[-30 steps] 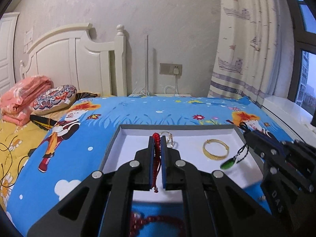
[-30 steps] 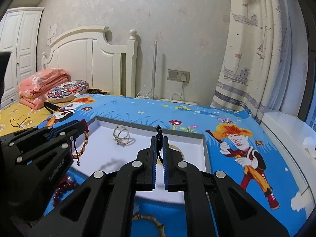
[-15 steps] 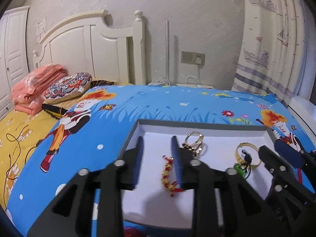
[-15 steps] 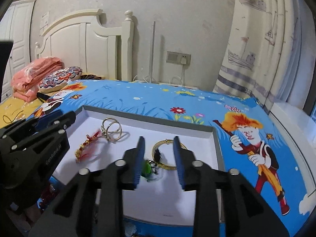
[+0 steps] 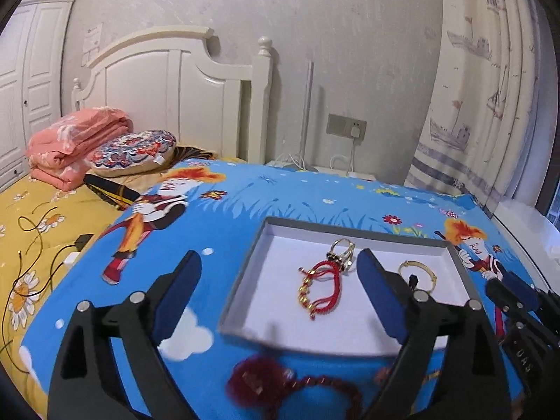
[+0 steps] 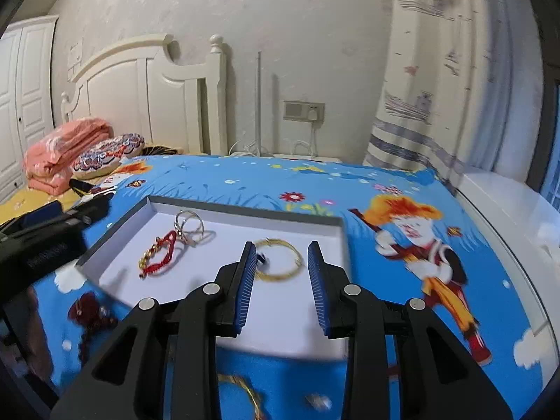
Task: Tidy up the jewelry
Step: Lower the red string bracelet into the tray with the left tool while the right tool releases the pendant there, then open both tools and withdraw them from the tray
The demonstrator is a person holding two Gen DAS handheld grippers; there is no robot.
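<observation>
Beads of a dark red bracelet (image 5: 280, 381) lie blurred on the blue cartoon bedspread (image 5: 224, 217) just short of the tray, and in the right wrist view a gold chain (image 6: 245, 390) sits on the same cover under the right gripper (image 6: 281, 273). That gripper's jaws stand partly apart with nothing between the pads; through the gap shows a gold bangle (image 6: 280, 257) lying on the tray floor, with a small dark pendant piece (image 6: 260, 258) touching its left edge. The left gripper (image 5: 276, 290) has just been opening and now stands wide, empty, its left finger over the bedspread and its right finger over the tray. Between its fingers, resting on the white floor of the grey-walled tray (image 5: 245, 280), lies a red cord bracelet with gold beads (image 5: 320, 288), and just beyond it, touching or nearly so, a cluster of thin gold rings (image 5: 343, 253). The bangle lies to the right of these, near the tray's right wall. Farther off are a patterned cushion (image 5: 134, 152), a folded pink blanket (image 5: 73, 147), the white headboard (image 5: 168, 84), a wall socket (image 5: 346, 127) and a printed curtain (image 5: 483, 80).
</observation>
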